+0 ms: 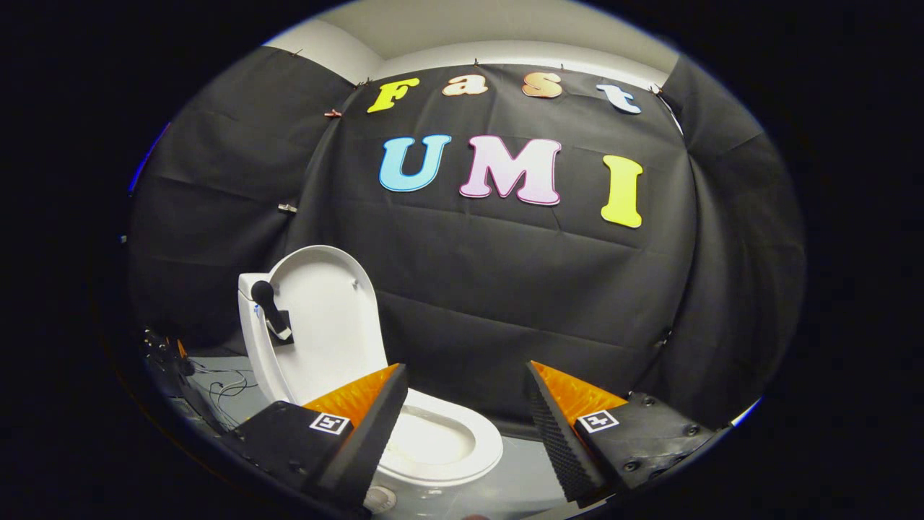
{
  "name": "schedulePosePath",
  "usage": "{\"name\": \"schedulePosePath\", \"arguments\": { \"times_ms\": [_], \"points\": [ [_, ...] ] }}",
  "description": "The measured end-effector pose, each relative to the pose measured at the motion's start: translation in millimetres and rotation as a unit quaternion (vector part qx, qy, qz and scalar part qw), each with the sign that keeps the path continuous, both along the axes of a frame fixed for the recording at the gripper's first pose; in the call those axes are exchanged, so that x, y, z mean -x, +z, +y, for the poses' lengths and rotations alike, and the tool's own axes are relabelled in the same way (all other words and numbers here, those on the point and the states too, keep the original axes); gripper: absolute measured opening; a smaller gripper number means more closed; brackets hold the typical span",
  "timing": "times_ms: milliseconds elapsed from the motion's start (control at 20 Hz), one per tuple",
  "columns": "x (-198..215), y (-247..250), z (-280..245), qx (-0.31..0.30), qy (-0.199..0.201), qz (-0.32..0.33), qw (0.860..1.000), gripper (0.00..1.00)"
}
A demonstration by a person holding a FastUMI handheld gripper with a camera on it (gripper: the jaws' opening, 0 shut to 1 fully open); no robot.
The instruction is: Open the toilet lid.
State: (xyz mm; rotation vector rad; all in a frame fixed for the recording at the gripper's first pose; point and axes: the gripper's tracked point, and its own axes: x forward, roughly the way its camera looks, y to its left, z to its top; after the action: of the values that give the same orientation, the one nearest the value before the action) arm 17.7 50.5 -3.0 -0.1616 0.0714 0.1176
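Observation:
A white toilet (440,440) stands on the grey floor just ahead of my left finger. Its lid (325,318) stands raised, upright against the tank side, showing its inner face. The oval seat ring and the bowl opening lie uncovered below it. My gripper (465,383) hovers above and in front of the bowl, open wide, with nothing between its fingers. The left finger (368,426) overlaps the near left part of the seat. A black handle-like part (271,310) sits on the lid's left edge.
Black cloth walls close in the booth behind and on both sides of the toilet. Loose cables (224,386) and dark gear lie on the grey floor left of the toilet. Bare grey floor (520,477) shows between the fingers to the right of the bowl.

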Motion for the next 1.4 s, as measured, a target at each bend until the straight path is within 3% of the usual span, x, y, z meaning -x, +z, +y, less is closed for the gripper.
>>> {"name": "schedulePosePath", "arguments": {
  "times_ms": [1400],
  "points": [
    [16.3,-24.7,39.5,0.012,0.039,0.019,0.999,0.99]
  ]
}}
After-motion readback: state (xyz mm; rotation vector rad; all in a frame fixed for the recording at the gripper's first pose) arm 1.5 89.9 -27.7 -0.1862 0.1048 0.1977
